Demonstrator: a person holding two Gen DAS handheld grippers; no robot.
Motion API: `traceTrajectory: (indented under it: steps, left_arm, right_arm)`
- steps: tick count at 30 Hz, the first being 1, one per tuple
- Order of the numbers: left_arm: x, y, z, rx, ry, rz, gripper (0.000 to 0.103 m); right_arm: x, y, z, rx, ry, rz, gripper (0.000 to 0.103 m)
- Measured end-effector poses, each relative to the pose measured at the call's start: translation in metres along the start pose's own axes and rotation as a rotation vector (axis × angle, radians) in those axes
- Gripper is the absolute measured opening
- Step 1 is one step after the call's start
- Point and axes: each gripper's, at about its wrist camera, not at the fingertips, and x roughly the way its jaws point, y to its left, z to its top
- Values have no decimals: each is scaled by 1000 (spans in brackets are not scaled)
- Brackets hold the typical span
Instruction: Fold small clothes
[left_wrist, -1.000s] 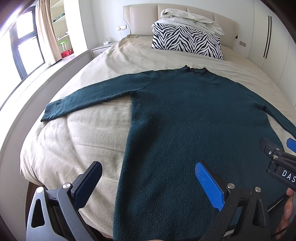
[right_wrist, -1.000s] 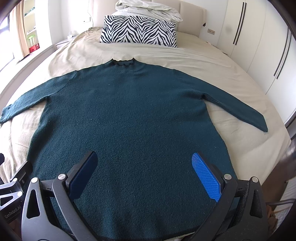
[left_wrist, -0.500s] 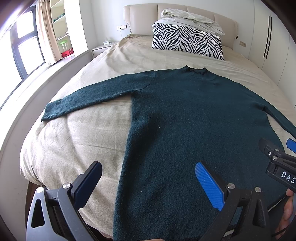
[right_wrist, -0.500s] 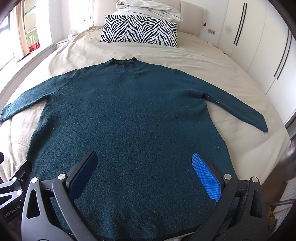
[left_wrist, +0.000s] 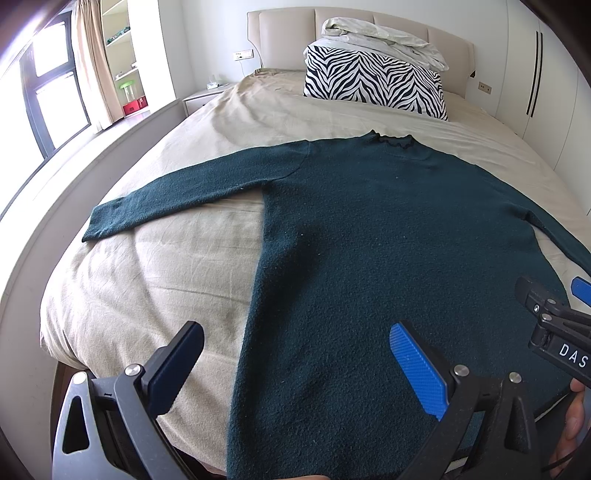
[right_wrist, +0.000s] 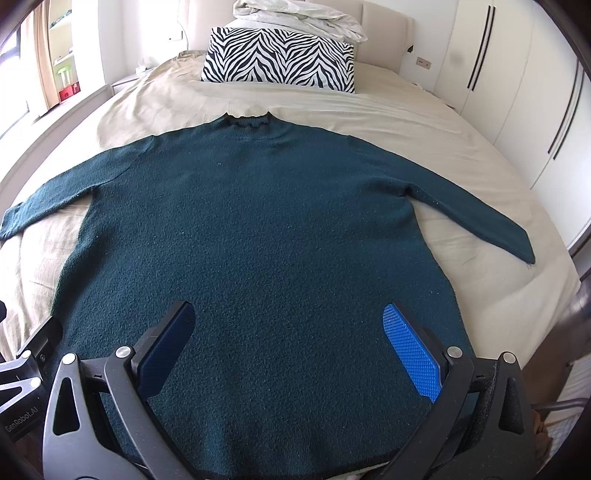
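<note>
Both grippers hover over the near hem, jaws wide apart, nothing held: left gripper (left_wrist: 295, 363) above the sweater's left side edge, right gripper (right_wrist: 288, 341) over the lower body. Dark green sweater (right_wrist: 251, 221) lies flat on the beige bed (left_wrist: 155, 280), collar far, sleeves spread left and right. No fold made yet. Probably best to pinch a sleeve cuff (left_wrist: 99, 225) first, only one layer, lift low, lay it across the body. Zebra pillow (right_wrist: 280, 59) far behind.

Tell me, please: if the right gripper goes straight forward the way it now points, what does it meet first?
Probably the dark green sweater. The right gripper is open and points across the sweater's body, spread flat on the bed. How high it hovers is unclear.
</note>
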Motion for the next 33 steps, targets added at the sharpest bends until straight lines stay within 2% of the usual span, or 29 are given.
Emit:
traceTrajectory:
  steps: [23, 26, 28, 31, 33]
  left_arm:
    - [-3, 0, -2, 3, -23, 6, 103]
    - [-4, -5, -2, 30, -49, 58, 103]
    - [-2, -16, -4, 98, -66, 122, 103]
    - [1, -28, -7, 190, -129, 224, 103]
    - [-4, -33, -7, 237, -231, 308, 103]
  right_arm:
    - [1, 4, -1, -1, 0, -3, 103]
    - [3, -1, 0, 12, -4, 9, 103]
    - [5, -16, 3, 46, -11, 39, 103]
    - [14, -61, 9, 153, -25, 89, 103]
    - [24, -110, 13, 271, -46, 104, 103]
